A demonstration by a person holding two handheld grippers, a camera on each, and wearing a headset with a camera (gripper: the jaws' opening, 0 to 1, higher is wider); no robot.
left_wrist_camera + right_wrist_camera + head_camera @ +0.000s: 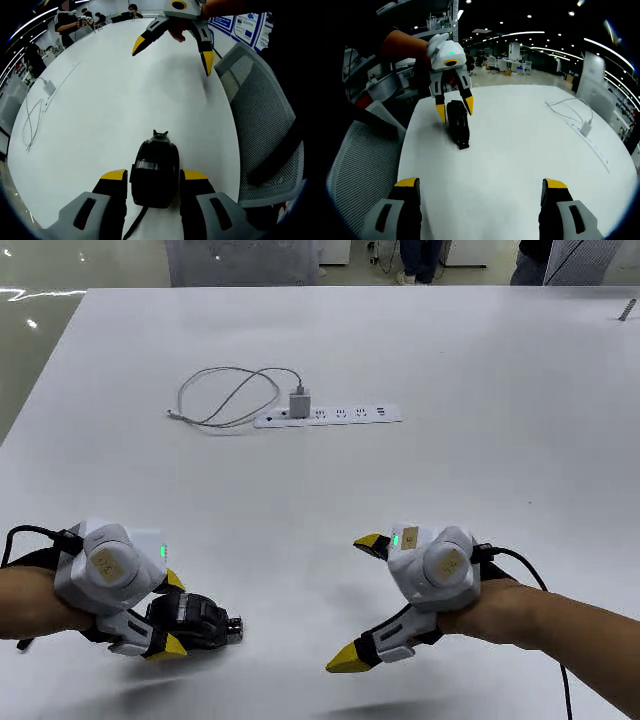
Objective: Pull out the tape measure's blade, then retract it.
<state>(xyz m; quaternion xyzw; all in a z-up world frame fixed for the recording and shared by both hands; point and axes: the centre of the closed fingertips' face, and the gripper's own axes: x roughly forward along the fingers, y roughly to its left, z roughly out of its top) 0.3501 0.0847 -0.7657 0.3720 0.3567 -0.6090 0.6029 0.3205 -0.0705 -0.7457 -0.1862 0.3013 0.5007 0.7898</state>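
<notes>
**Q:** Condition of the left jaws?
**A:** My left gripper [170, 613] is clenched on the black tape measure [156, 170]. The case sits between my yellow tips, low on the near left of the white table [450, 360]. Its nose points right, with the blade hook [160, 133] at the case mouth.

**Q:** Condition of the right jaws?
**A:** My right gripper [357, 601] is released, jaws spread wide with only bare table between them. It is well apart from the tape measure, tips facing left toward it.

**Q:** Beyond the jaws?
**A:** Far across the table lies a power strip [330, 415]. A white charger [299, 402] is plugged in, and its cable [225, 395] is looped to the left.
</notes>
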